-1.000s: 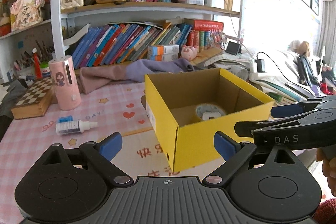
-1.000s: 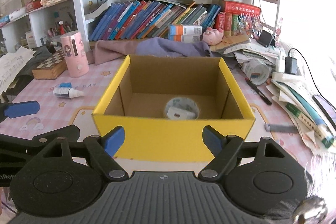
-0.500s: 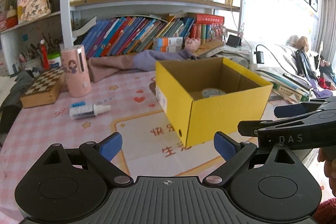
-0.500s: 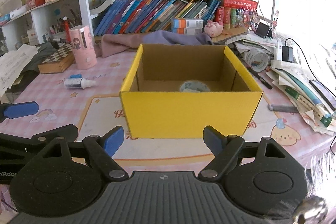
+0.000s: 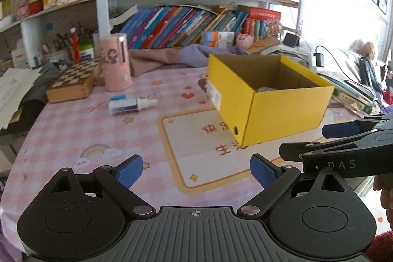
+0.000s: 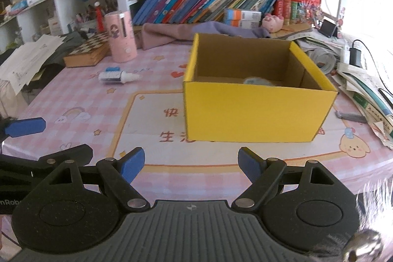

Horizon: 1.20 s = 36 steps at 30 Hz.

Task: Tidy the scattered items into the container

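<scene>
1. From my left wrist: my left tongs (image 5: 195,170) hang spread and empty over the counter (image 5: 73,129), low and near its front edge, I judge so they can pick the next piece. One yellow box (image 5: 275,114) stands open-topped at the right, mouth up so things can drop in. One small dropper bottle (image 5: 131,103) lies on its side, well apart from the box to the left; it is the only loose task item I count here. One pink canister (image 5: 115,62) stands upright behind it, beside one chessboard case (image 5: 73,81).

2. From my right wrist: my right tongs (image 6: 190,165) are also spread with nothing between the pads, facing the box's near wall. One pale round thing (image 6: 256,80) already sits on the box floor; the wall hides most of it, so it may be a roll of tape. I count one bottle again, left of the box. One grey flat bar (image 6: 351,116) lies just right of the box.
</scene>
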Tool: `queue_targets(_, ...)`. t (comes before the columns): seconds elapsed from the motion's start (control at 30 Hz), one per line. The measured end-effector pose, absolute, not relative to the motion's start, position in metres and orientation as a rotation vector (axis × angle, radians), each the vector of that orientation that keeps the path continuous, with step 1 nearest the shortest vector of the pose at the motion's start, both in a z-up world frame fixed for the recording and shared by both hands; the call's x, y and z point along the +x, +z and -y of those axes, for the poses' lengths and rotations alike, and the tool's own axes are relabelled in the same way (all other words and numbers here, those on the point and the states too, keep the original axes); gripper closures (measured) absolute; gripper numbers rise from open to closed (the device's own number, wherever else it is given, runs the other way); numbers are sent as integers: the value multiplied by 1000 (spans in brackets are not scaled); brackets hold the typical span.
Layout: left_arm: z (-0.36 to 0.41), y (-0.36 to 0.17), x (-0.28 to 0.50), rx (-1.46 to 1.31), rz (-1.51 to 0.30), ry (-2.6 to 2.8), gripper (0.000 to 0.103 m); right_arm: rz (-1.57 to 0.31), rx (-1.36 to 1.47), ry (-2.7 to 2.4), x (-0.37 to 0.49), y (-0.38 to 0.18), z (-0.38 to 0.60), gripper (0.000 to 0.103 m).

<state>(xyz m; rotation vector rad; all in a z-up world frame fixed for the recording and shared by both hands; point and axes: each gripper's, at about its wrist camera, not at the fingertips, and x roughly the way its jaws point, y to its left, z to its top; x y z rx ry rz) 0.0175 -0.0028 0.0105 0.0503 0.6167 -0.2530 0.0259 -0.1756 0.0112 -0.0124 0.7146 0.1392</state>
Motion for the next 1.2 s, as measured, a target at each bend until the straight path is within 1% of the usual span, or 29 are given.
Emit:
queue_targets(0.73, -39, 9, 0, 5, -622, -154, 7, -759, -36, 224, 25, 5, 138, 20)
queue_targets(1.2, -63, 7, -1, -25, -632, -64, 7, -773, -75, 320, 39, 1, 108, 20)
